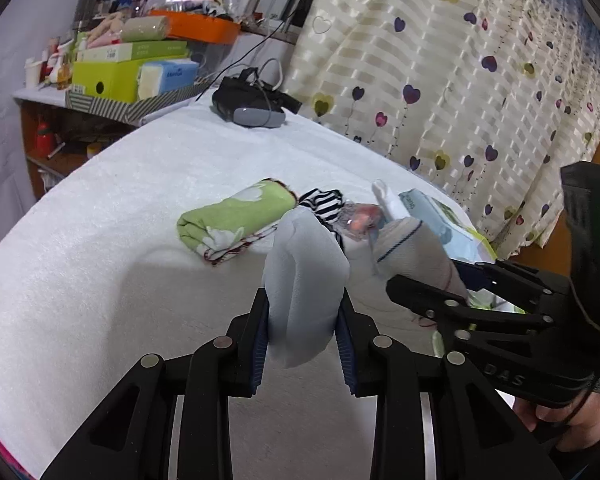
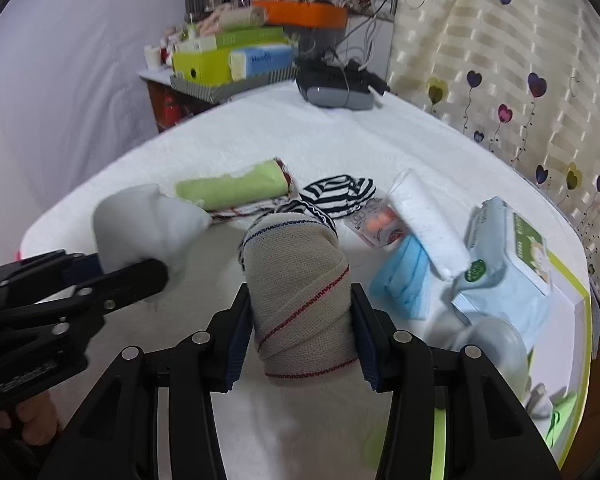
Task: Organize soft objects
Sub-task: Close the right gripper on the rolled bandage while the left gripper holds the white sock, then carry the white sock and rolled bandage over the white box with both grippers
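left gripper (image 1: pixel 304 320) clamped on pale blue sock (image 1: pixel 304 276), right gripper (image 2: pixel 302 320) clamped on beige bandage roll (image 2: pixel 300 292), both lifted above white-covered tabletop (image 1: pixel 100 280), green towel roll (image 2: pixel 236 188) mid-table

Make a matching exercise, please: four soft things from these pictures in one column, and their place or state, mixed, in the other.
1. beige bandage roll
2. pale blue sock
3. green cloth
4. striped cloth

a. lying folded on the white cover
b. between the left gripper fingers
c. crumpled beside the green cloth
d. between the right gripper fingers

Pairs: 1-d, 2-b, 3-a, 4-c
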The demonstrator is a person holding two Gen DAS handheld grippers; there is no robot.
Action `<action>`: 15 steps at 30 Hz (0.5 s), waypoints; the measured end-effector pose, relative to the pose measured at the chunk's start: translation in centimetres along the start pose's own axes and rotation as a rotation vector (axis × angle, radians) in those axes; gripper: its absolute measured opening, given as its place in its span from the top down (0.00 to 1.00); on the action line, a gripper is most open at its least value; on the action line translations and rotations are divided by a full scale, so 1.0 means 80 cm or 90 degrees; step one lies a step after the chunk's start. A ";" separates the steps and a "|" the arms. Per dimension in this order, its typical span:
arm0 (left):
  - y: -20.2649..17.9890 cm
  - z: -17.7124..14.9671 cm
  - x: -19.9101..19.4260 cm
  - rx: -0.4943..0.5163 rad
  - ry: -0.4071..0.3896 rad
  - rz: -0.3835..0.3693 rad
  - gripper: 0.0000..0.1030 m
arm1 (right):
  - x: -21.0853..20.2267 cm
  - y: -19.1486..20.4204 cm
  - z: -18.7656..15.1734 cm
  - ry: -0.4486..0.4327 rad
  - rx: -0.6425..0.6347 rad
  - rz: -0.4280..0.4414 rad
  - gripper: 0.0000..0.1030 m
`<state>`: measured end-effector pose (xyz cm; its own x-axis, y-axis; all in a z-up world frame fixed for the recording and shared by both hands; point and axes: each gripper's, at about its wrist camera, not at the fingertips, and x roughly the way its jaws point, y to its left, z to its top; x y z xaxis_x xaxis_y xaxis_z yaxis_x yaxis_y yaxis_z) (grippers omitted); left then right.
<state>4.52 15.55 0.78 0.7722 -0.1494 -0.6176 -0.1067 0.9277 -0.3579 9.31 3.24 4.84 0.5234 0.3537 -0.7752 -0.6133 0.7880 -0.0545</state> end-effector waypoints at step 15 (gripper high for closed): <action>-0.063 -0.011 -0.048 0.055 -0.038 -0.035 0.72 | -0.093 -0.015 -0.035 -0.099 0.028 0.013 0.54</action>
<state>1.53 11.15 4.30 0.8119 -0.1831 -0.5544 -0.0103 0.9449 -0.3273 4.49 -1.76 8.88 0.5983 0.4411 -0.6689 -0.5997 0.8002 -0.0088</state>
